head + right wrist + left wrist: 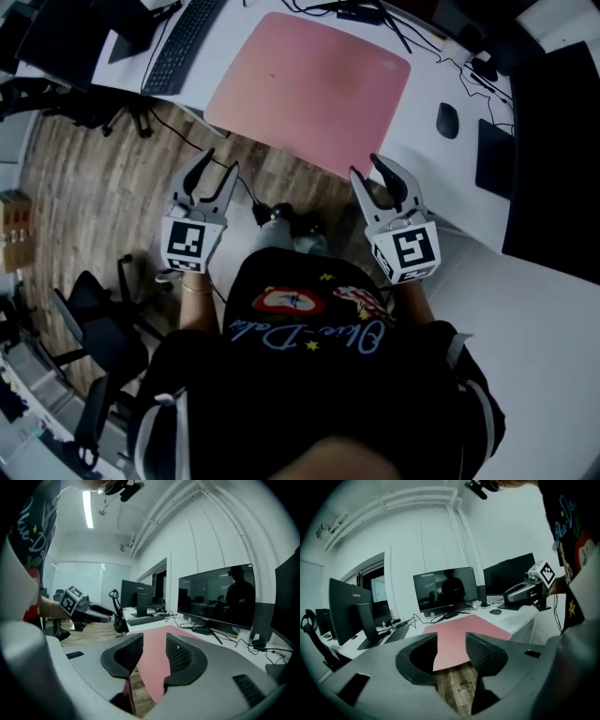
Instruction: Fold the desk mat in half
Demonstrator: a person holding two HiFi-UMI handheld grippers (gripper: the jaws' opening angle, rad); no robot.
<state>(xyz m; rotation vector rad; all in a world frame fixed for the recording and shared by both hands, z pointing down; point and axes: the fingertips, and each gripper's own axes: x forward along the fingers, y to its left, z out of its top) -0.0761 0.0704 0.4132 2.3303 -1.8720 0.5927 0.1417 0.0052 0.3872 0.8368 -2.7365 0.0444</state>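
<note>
The pink desk mat (309,89) lies flat on the white desk (544,309), with its near edge hanging a little over the desk's front. My left gripper (220,164) hovers over the wooden floor just short of the mat's near left corner, jaws open and empty. My right gripper (367,169) is open at the mat's near right corner, and its pads are not pressing on it. In the left gripper view the mat (487,625) shows ahead between the open jaws of the left gripper (451,641). The right gripper view looks past the right gripper (154,641) onto the mat (152,667).
A black keyboard (183,42) lies left of the mat. A mouse (448,120) and a dark pad (492,155) lie to its right. Cables and monitors (445,590) stand behind it. Office chairs (103,319) stand on the floor at my left.
</note>
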